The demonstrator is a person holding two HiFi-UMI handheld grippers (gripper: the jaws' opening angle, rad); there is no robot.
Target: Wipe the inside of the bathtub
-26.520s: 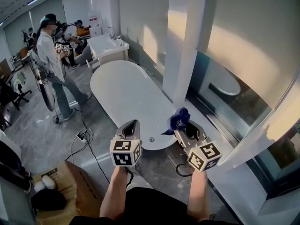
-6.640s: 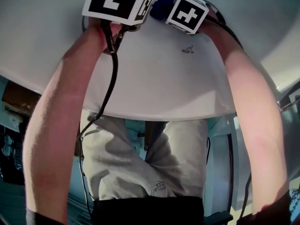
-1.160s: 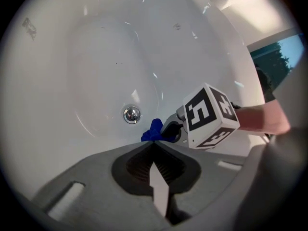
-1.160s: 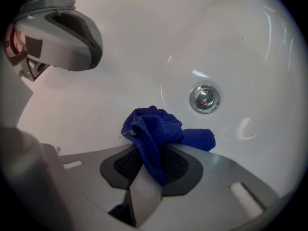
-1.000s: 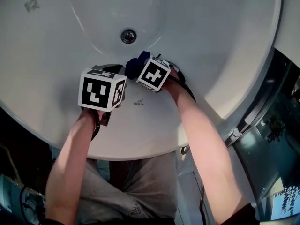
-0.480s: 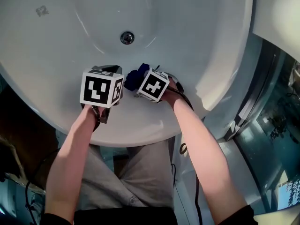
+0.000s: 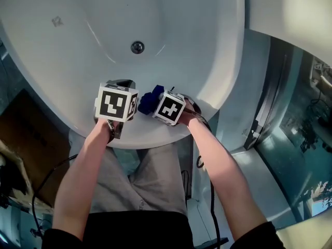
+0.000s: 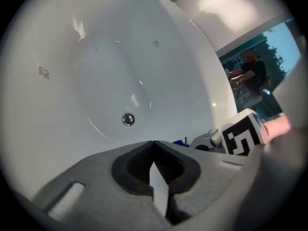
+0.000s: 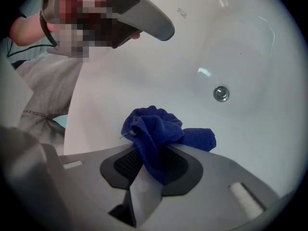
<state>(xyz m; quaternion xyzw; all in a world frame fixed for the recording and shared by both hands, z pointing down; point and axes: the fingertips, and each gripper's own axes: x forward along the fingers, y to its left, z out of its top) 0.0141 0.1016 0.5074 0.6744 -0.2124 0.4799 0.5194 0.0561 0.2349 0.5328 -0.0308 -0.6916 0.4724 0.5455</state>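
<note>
The white bathtub (image 7: 207,45) fills the head view, its round metal drain (image 7: 137,47) in the basin floor. My right gripper (image 7: 150,101) hangs over the tub's near rim, shut on a bunched dark blue cloth (image 7: 147,99). In the right gripper view the blue cloth (image 9: 156,134) is pinched between the jaws of the right gripper (image 9: 154,170), with the drain (image 9: 221,93) beyond. My left gripper (image 7: 123,84) is just left of it, shut with nothing held; in the left gripper view the left gripper (image 8: 154,146) has its jaws pressed together above the drain (image 8: 127,119).
A small grey mark (image 7: 57,21) sits on the tub's far left wall. Right of the tub are a white wall panel (image 7: 290,9) and a glass-fronted ledge (image 7: 290,134). Cables (image 7: 205,191) trail down by the person's legs.
Both grippers have drawn back from the basin toward the near rim over the last second, the cloth still held. The view has swung so that more floor and glass show at right.
</note>
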